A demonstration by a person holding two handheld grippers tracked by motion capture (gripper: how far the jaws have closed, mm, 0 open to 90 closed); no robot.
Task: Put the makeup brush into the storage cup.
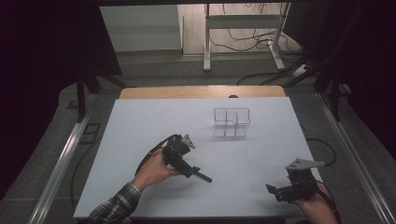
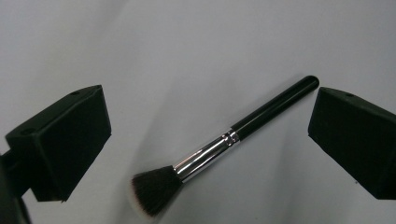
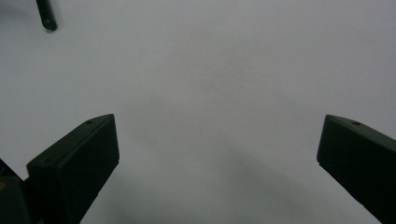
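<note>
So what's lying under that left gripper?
A makeup brush lies flat on the white table, between the open jaws of the left gripper, untouched. In the high view the gripper covers its bristles, leaving the black handle tip showing.

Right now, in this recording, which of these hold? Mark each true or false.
1. The left gripper is shut on the makeup brush. False: its jaws stand apart with the brush lying between them on the table.
2. The brush has a black handle and a silver ferrule. True.
3. The right gripper is open over bare table. True.
4. The clear organiser lies under the right gripper. False: it stands farther back, near the table's middle.
</note>
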